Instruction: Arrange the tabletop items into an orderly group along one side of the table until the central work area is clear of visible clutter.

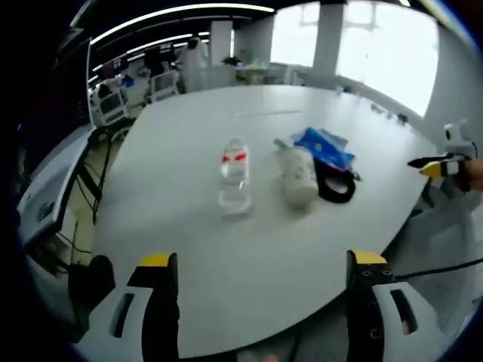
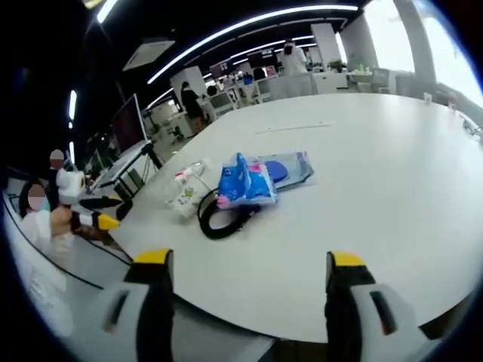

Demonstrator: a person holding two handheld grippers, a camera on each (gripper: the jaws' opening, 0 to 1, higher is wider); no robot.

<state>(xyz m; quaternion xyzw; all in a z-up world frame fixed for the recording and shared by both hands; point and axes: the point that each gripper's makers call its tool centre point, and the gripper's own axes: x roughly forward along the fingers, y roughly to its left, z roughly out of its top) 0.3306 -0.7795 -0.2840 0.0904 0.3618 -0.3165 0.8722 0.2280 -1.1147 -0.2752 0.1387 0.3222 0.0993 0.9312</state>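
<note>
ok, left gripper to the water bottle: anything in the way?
Nothing visible. In the left gripper view the left gripper is open, with bare white table between its jaws and the upright water bottle. The lying cup, blue packet and black loop sit off to the bottle's right.

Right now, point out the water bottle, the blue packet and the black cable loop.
water bottle (image 1: 235,176), left gripper view, clear body
blue packet (image 2: 245,183), right gripper view, top face
black cable loop (image 2: 210,225), right gripper view, near curve
</note>
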